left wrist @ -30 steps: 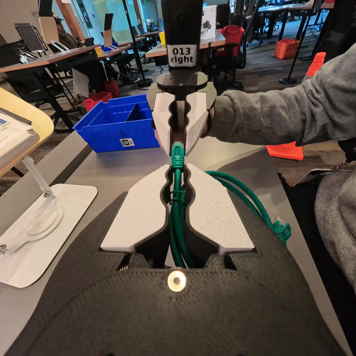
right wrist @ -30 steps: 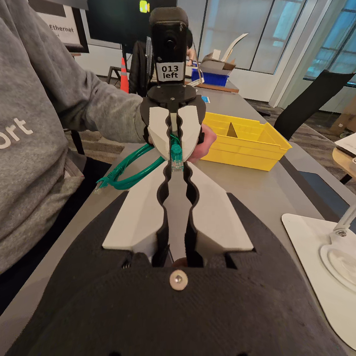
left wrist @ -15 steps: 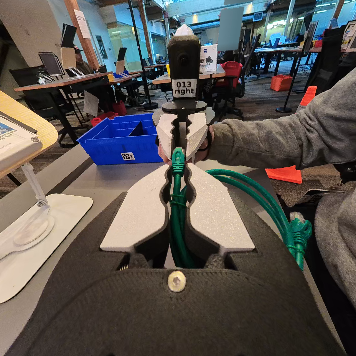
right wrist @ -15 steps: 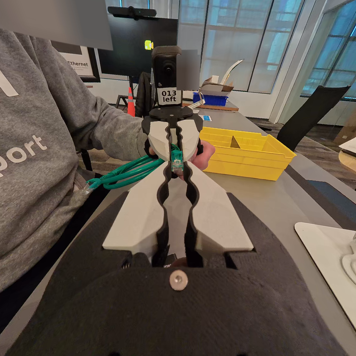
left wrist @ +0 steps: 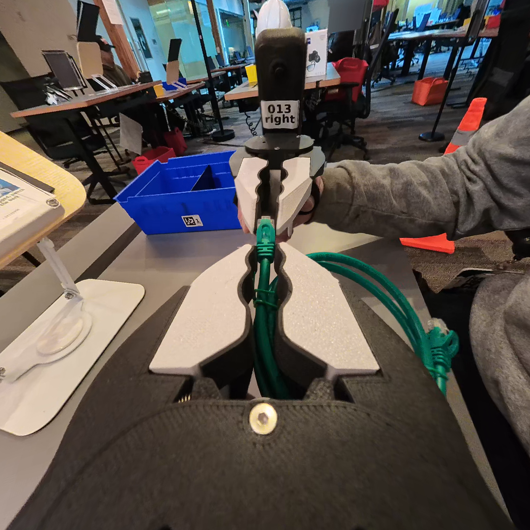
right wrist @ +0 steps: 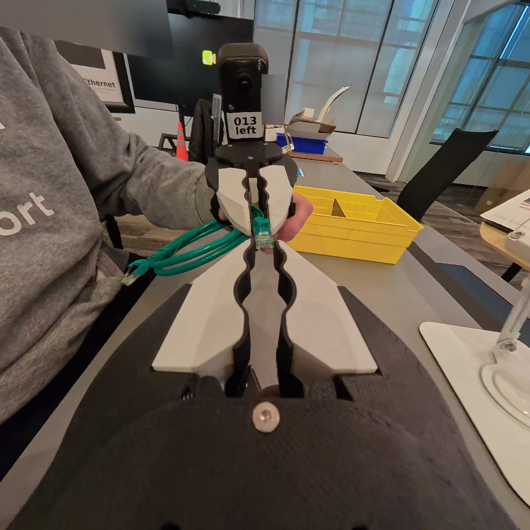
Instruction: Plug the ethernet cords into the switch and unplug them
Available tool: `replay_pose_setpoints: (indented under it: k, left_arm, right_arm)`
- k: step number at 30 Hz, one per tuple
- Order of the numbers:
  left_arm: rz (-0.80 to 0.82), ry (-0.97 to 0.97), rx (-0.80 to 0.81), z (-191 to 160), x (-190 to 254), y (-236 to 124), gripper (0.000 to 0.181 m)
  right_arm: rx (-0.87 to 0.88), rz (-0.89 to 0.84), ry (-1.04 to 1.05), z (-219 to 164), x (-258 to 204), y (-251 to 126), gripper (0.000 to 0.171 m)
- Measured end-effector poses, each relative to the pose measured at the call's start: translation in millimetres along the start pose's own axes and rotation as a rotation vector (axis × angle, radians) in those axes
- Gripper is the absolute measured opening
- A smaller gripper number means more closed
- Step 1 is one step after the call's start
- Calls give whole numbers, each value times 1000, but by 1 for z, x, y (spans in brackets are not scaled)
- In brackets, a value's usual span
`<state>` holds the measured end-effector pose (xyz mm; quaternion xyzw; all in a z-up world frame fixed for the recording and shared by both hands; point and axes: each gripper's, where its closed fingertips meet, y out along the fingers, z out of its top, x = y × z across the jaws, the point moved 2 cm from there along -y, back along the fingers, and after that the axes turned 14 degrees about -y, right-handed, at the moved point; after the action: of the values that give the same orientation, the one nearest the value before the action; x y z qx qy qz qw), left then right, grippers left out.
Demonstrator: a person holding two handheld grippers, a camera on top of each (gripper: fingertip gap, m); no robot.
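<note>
Lifted higher than before, left tongs point(left wrist: 265, 255) stay clamped on the green ethernet cord point(left wrist: 266, 284), presenting its plug point(right wrist: 262, 233) to the narrowly parted, empty right tongs point(right wrist: 265, 252).

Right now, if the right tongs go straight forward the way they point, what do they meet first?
Most likely the clear plug of the green ethernet cord, which sticks out of the left tongs directly ahead of the open right tongs. Depth is unclear; the plug may already sit at their tips.
</note>
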<state>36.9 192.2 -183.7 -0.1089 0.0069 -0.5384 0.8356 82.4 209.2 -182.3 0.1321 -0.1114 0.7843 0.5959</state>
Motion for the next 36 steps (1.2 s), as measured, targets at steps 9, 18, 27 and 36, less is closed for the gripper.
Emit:
replay_pose_setpoints:
  k: [9,18,27,36]
  left_arm:
    - [24,-33,-64,-5,-8,-5,11]
    - [-44,-190,-86,-21,-14,-20,11]
    - [-72,-234,-115,-35,-5,-23,11]
    - [-74,-249,-125,-43,-4,-20,11]
  right_arm:
    - [-130,-29,-68,-3,2,-13,15]
    - [-490,129,-37,-61,-48,-38,83]
    - [-639,305,2,-129,-75,-39,109]
    - [-680,397,-29,-161,-74,-33,101]
